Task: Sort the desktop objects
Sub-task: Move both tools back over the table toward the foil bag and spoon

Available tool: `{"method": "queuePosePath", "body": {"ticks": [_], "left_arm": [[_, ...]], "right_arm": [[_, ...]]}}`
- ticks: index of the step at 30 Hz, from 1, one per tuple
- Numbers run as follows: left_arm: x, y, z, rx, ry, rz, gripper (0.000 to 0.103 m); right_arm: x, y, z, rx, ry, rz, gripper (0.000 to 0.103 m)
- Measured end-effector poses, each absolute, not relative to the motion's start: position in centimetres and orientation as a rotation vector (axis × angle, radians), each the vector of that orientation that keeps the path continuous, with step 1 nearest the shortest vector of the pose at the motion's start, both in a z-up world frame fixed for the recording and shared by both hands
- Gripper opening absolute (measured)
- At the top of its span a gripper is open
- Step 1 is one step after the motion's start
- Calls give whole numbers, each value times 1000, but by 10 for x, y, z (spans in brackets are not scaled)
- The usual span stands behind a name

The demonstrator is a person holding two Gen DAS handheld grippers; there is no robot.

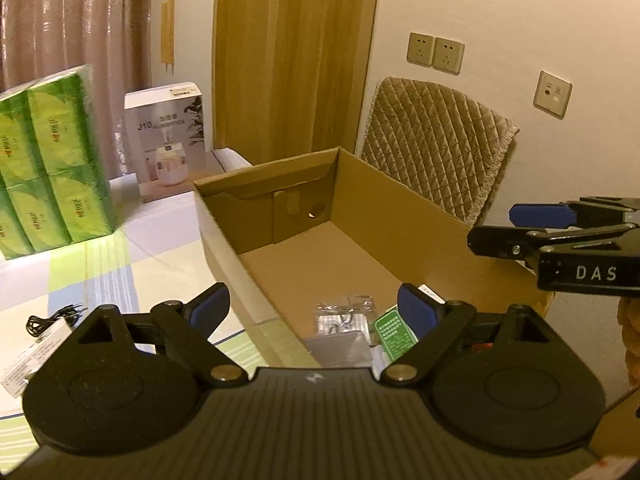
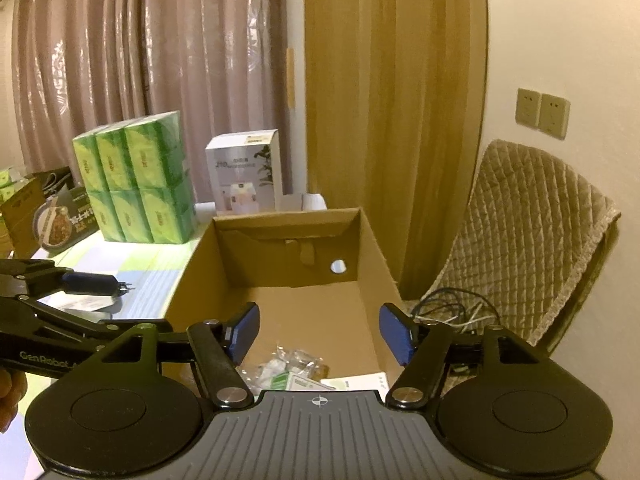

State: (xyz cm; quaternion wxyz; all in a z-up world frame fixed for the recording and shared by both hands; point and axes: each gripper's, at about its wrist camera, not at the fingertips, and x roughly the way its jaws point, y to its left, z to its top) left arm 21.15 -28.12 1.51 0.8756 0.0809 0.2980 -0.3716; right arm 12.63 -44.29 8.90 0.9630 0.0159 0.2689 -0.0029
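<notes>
Your right claw (image 2: 318, 330) hangs released over the cardboard box (image 2: 372, 256), packets (image 2: 294, 364) lying at its near end, so lift straight clear of the walls.

1. The left gripper (image 1: 314, 306) stands wide open, its blue pads (image 1: 412, 312) clear of everything, over the near end of the box (image 1: 400, 216).
2. The box lies open on the table (image 1: 160, 248); a clear packet (image 1: 344, 316) and a green card (image 1: 394, 332) lie at its near end.
3. The right gripper (image 1: 496, 226) reaches in over the box's right wall, its jaws parted.
4. Green tissue packs (image 1: 52, 160) stand near the table's left edge, a white carton (image 1: 168, 140) at its far edge.
5. A black cable (image 1: 52, 318) lies on the table near the left finger.
</notes>
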Motion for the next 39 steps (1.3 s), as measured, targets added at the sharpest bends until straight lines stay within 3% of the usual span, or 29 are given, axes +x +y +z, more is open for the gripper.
{"method": "queuePosePath", "body": {"ticks": [22, 39], "left_arm": [[249, -135, 28, 22, 616, -508, 94], [258, -22, -1, 49, 690, -317, 96]], "right_arm": [[145, -351, 100, -22, 527, 178, 93], [166, -247, 72, -81, 582, 399, 95]]}}
